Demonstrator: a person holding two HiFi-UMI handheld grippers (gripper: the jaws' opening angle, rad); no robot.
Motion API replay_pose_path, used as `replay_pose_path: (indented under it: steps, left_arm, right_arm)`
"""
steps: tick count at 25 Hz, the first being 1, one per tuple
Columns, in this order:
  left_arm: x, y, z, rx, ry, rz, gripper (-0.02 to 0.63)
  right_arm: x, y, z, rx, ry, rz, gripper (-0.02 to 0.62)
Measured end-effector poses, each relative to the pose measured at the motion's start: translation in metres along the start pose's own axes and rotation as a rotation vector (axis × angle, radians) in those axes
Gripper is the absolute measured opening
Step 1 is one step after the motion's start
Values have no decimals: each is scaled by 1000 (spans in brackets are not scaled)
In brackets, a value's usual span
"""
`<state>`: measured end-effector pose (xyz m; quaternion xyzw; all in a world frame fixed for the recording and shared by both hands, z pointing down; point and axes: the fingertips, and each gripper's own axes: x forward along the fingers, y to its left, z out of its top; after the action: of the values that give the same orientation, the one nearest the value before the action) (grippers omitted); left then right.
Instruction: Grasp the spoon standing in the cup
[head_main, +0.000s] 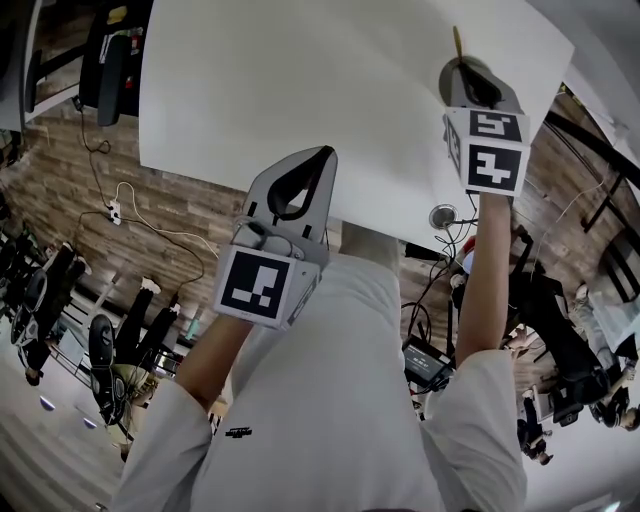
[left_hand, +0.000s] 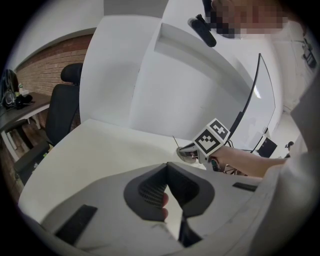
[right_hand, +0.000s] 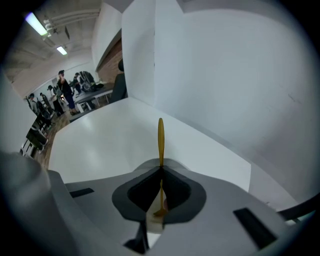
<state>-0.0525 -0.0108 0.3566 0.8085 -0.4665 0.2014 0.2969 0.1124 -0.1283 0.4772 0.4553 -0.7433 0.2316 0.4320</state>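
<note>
A slim golden-brown spoon (right_hand: 160, 140) is clamped upright in my right gripper (right_hand: 160, 167); its handle pokes past the jaw tips and its bowl shows behind them. In the head view the spoon (head_main: 457, 42) sticks out of the right gripper (head_main: 462, 68) over the far right of the white table (head_main: 300, 80). No cup shows in any view. My left gripper (head_main: 328, 150) hovers over the table's near edge, jaws closed together with nothing between them (left_hand: 167, 164). The left gripper view shows the right gripper (left_hand: 186, 152) from the side, the thin spoon (left_hand: 174, 141) rising from it.
White partition panels (left_hand: 150, 85) stand behind the table. A black office chair (left_hand: 62, 110) is at the left. Cables (head_main: 120, 205) and a small round object (head_main: 441, 215) lie beyond the table's near edge. People and desks (right_hand: 65, 90) are far off.
</note>
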Motion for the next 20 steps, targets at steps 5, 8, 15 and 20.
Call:
replay_pose_path:
  steps: [5, 8, 15, 20]
  left_arm:
    - [-3, -4, 6, 11, -13, -14, 11]
    - [-8, -10, 12, 20, -30, -28, 11]
    - [-21, -26, 29, 58, -69, -56, 11]
    - [-35, -31, 46, 77, -106, -63, 11]
  right_arm:
    - [-24, 1, 5, 30, -72, -6, 15]
    - [-50, 0, 13, 77, -157, -17, 14]
    - [-128, -5, 36, 132, -384, -56, 12]
    - [-181, 2, 44, 165, -503, -65, 12]
